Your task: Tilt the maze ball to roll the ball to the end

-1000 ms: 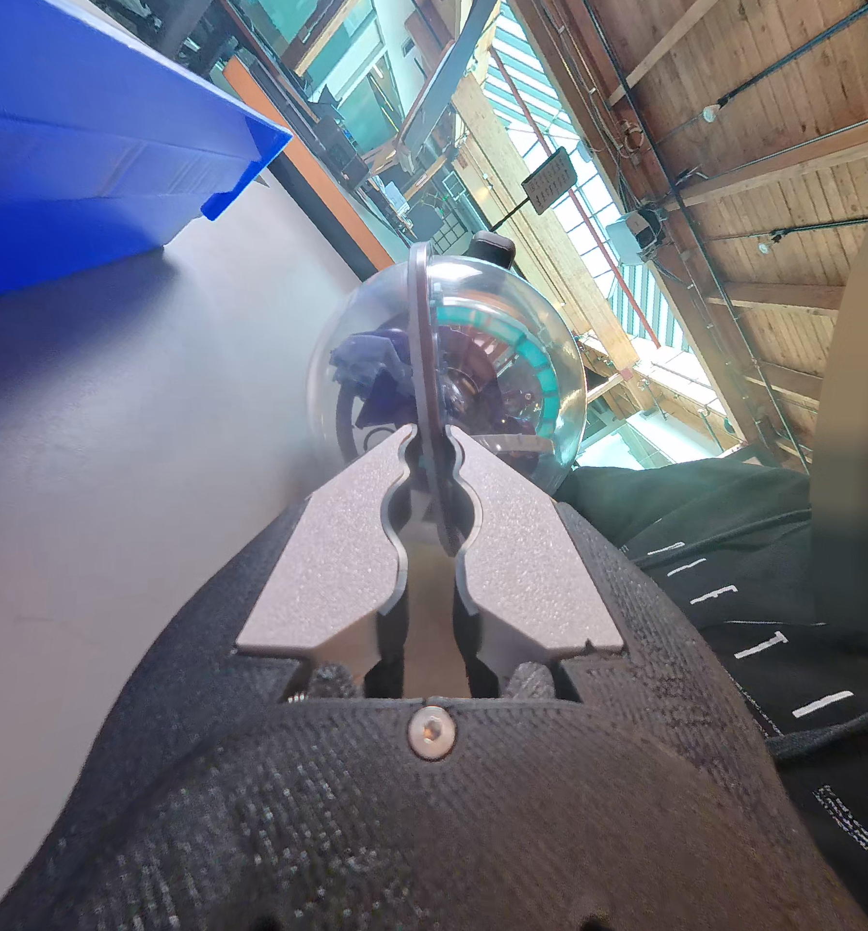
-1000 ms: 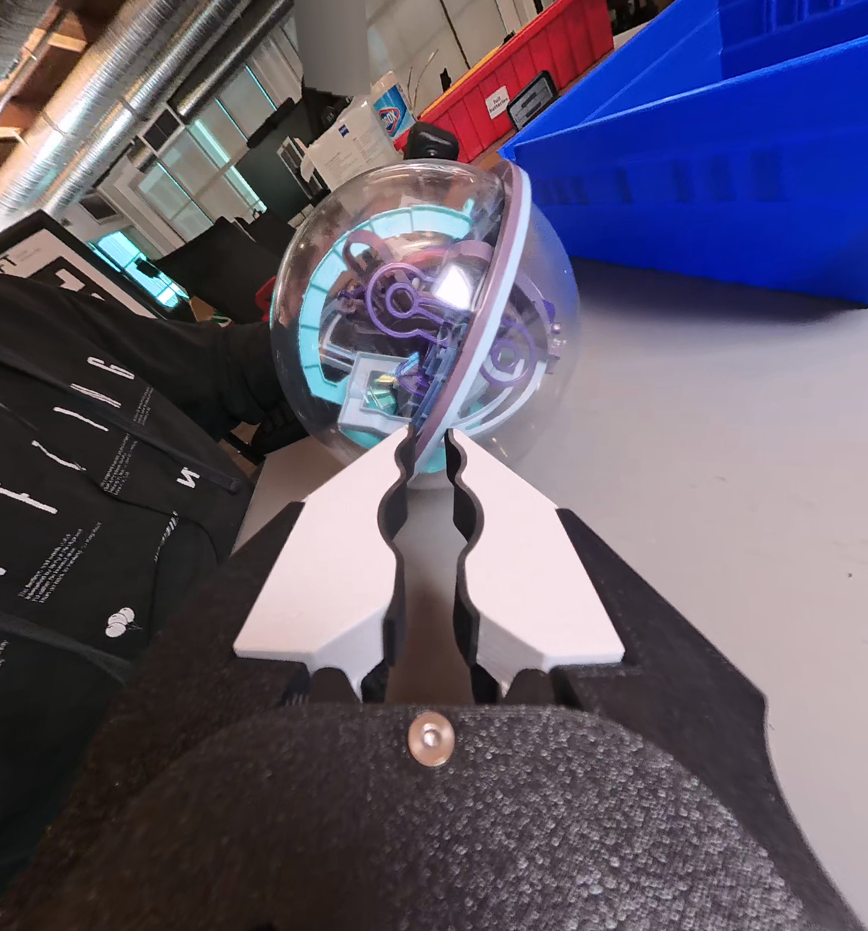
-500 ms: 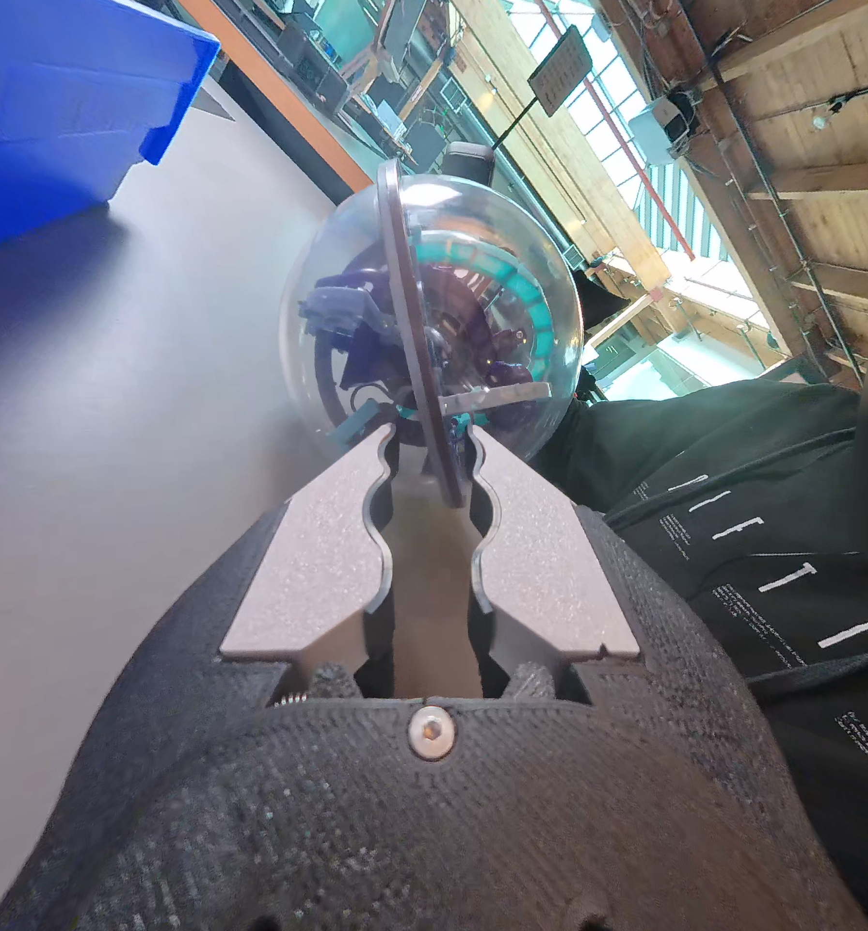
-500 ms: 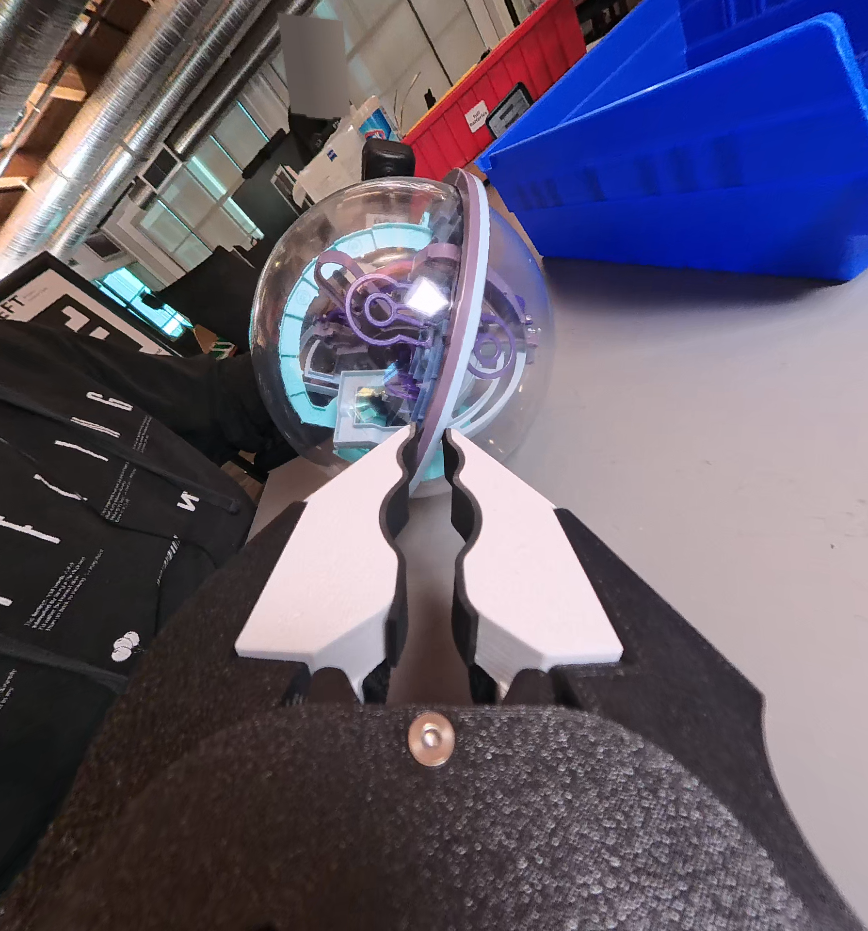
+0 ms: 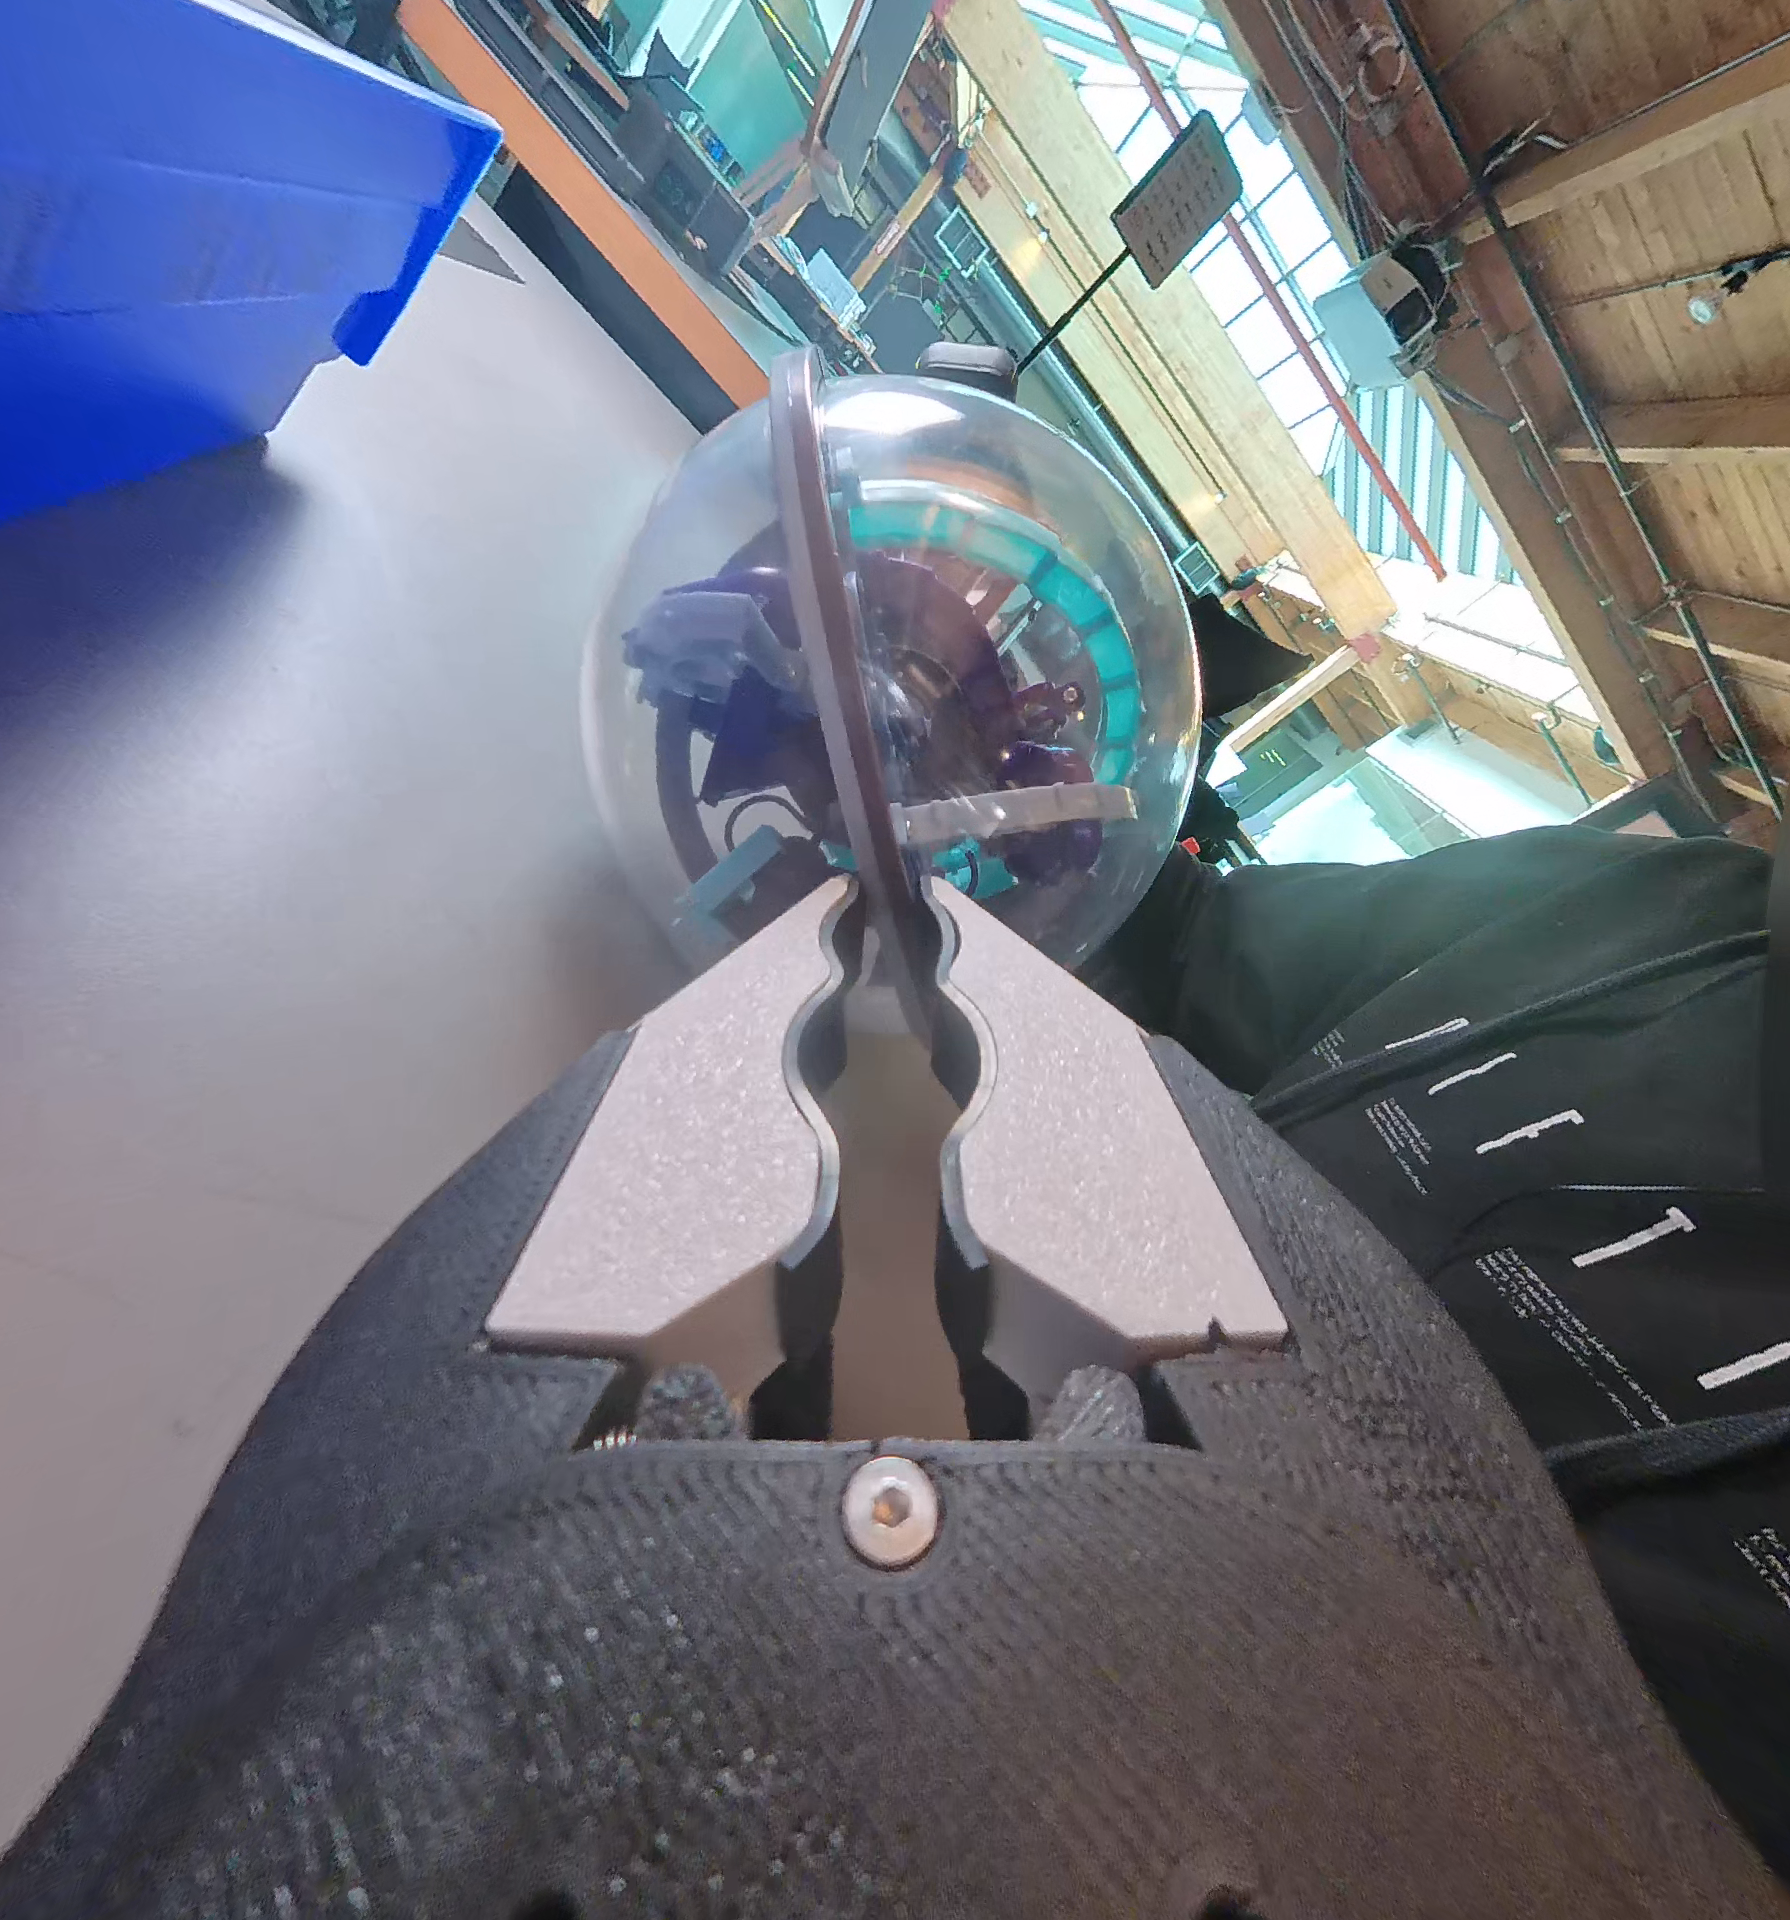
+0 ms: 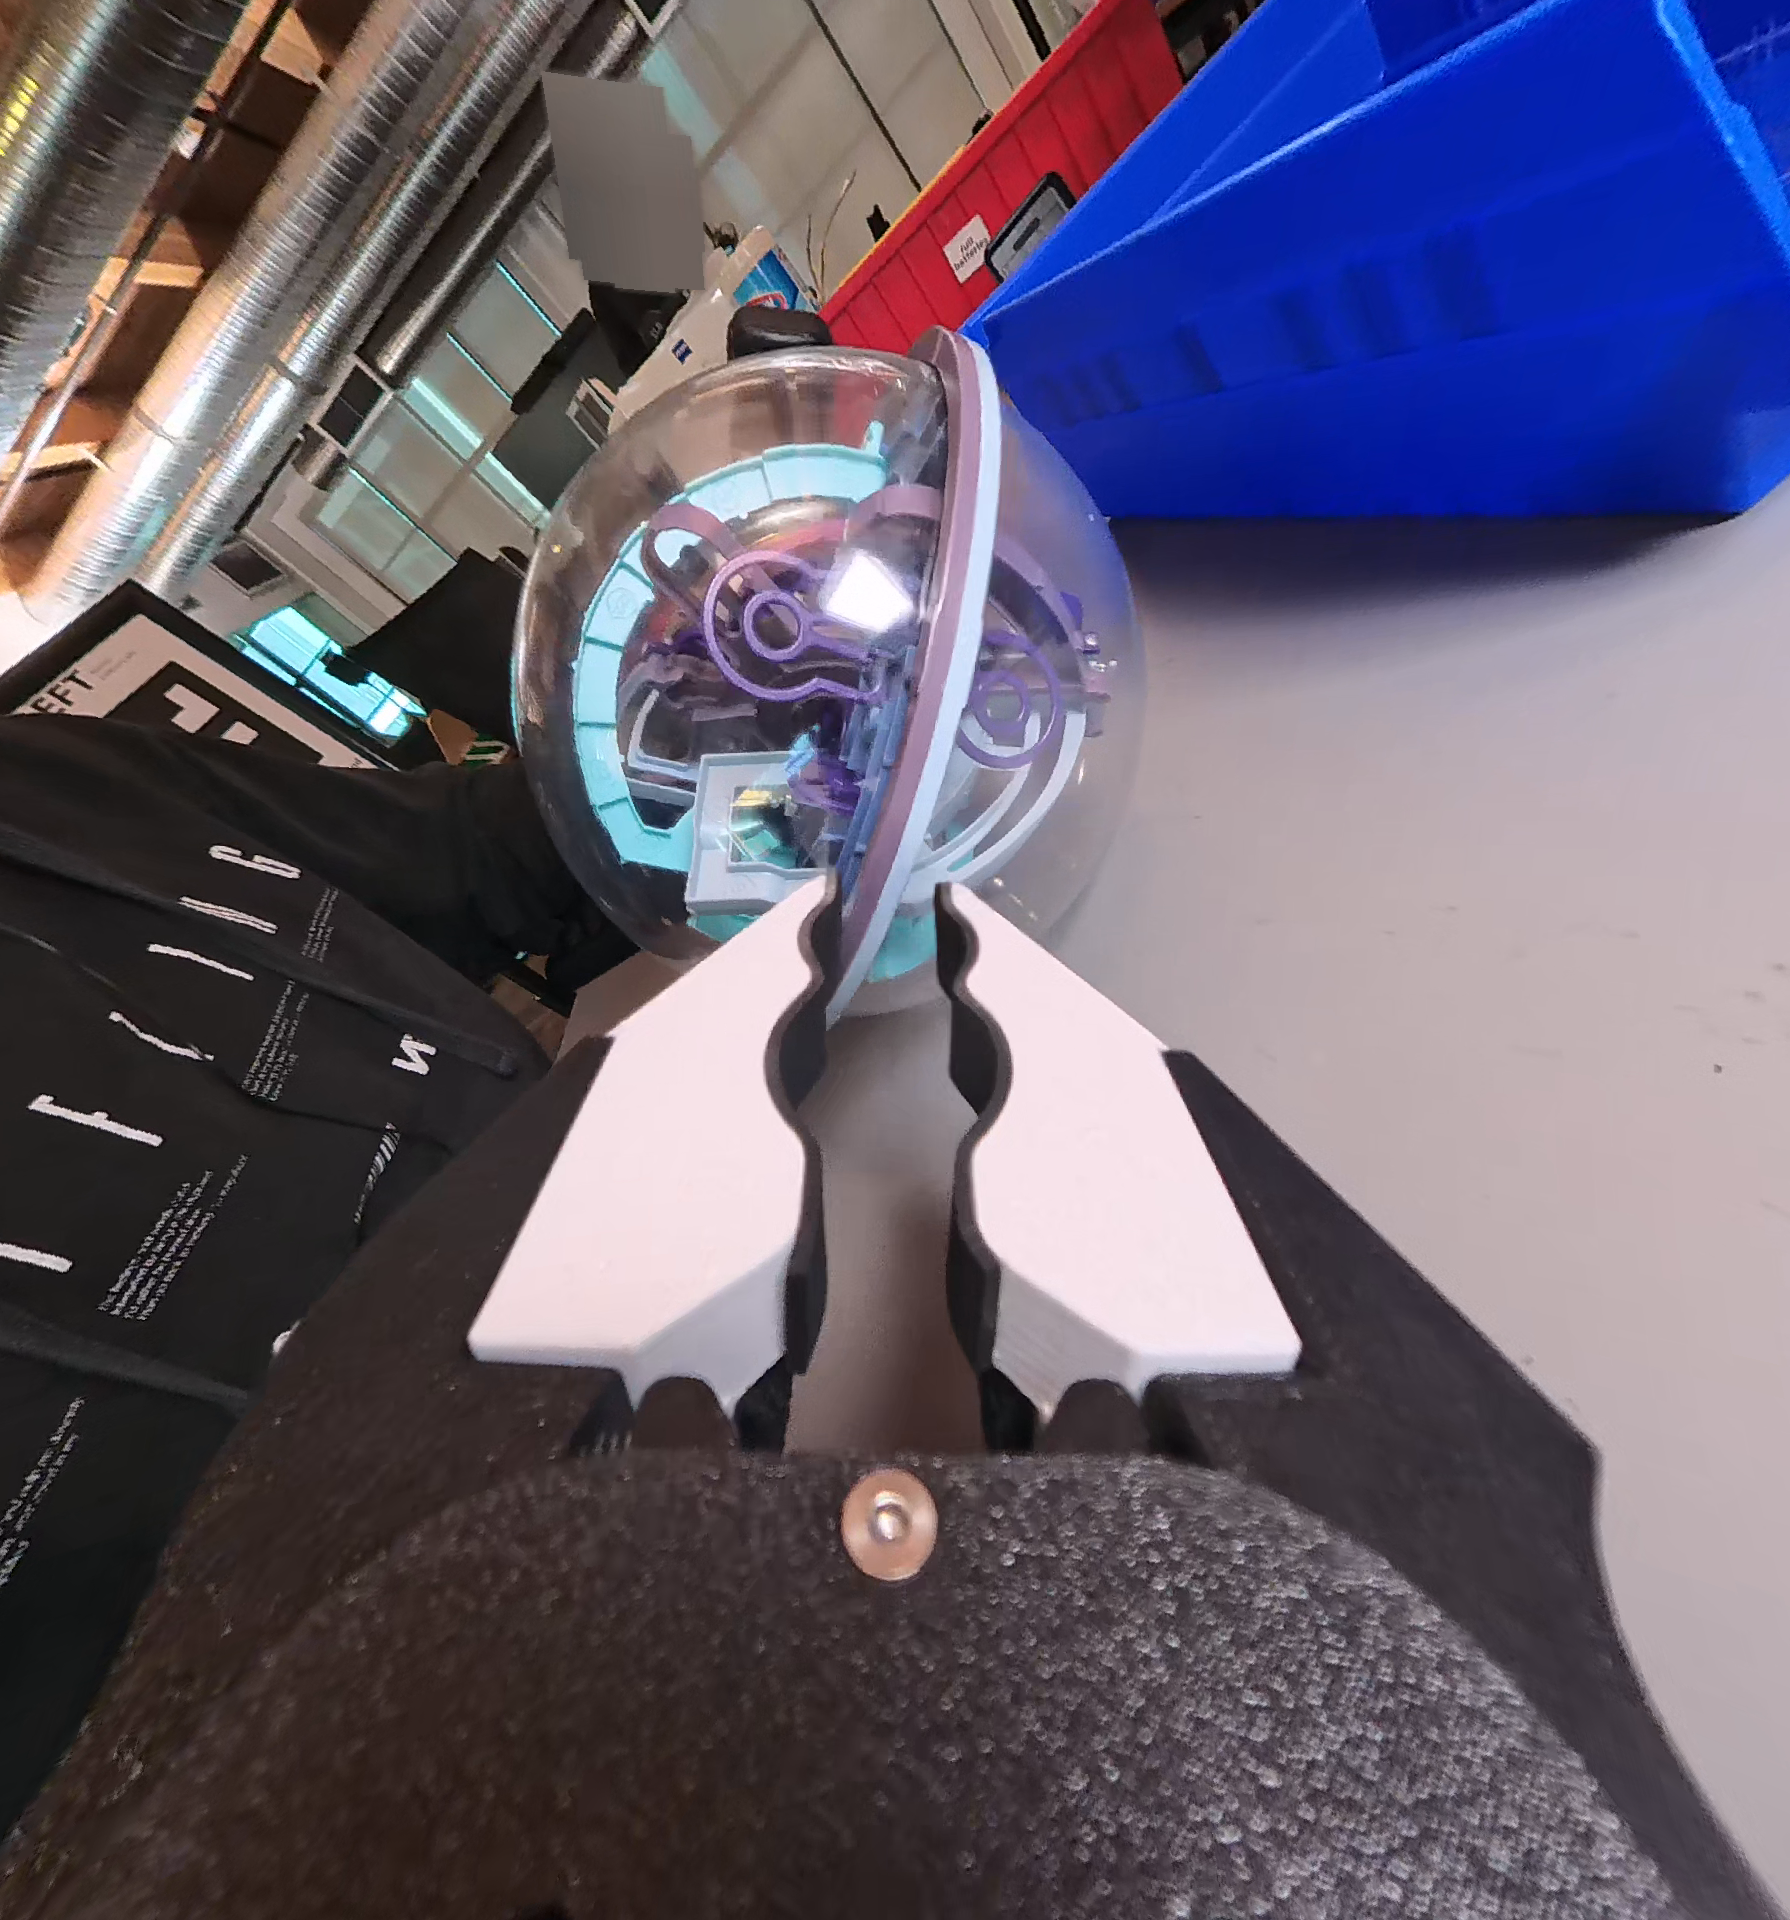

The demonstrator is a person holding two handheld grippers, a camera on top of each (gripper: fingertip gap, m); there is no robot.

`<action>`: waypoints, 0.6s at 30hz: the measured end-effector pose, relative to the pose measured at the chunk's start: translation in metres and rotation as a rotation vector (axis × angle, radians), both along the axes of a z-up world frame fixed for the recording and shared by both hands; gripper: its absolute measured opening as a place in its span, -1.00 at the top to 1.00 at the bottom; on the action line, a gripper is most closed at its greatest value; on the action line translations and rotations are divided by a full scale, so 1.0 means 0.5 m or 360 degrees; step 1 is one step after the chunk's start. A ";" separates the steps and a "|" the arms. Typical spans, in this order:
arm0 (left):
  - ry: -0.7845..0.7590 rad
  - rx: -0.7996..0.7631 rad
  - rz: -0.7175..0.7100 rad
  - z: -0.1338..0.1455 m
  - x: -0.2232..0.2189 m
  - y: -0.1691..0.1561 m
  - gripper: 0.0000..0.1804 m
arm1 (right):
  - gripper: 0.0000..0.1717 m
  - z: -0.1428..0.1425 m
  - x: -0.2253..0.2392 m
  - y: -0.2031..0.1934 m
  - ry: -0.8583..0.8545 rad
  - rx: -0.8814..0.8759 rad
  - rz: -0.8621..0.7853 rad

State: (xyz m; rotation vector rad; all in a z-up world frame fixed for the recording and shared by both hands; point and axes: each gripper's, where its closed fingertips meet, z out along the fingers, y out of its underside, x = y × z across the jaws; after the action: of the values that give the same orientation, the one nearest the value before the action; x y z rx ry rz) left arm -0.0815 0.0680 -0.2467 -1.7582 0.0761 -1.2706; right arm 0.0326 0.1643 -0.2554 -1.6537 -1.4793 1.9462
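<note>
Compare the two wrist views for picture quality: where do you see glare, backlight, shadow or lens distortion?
Left wrist view: bright windows backlight the maze ball, darkening its inside; the blue bin shadows the table. Right wrist view: a white glare patch sits on the ball; wide-angle bending curves the ducts.

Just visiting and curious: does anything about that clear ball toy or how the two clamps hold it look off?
One thing: the right gripper is not clamped. The maze ball's rim touches only one finger, with a gap at the other. The left gripper pinches the rim. Nothing looks broken or spilled.
</note>
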 end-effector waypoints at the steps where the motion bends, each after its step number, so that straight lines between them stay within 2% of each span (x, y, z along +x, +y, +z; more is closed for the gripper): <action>1: -0.0002 0.0000 0.0006 0.000 -0.001 0.001 0.93 | 0.79 -0.005 0.002 0.000 -0.0014 -0.0001 0.0008; 7: -0.0031 -0.0005 0.0036 0.003 -0.004 0.007 0.93 | 0.88 -0.006 0.011 -0.019 -0.0016 -0.0038 0.0116; 14: -0.0040 -0.0012 0.0101 0.006 -0.004 0.015 0.94 | 0.94 -0.009 0.006 -0.003 -0.0090 -0.0203 0.0056; 18: -0.0047 -0.0031 0.0056 0.002 0.009 0.010 0.72 | 0.94 -0.011 0.002 0.007 -0.0121 -0.0274 0.0012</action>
State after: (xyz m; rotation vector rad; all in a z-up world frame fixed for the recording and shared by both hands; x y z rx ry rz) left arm -0.0772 0.0728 -0.2458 -1.7495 0.0155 -1.2756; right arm 0.0335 0.1679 -0.2608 -1.8134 -1.3786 2.0894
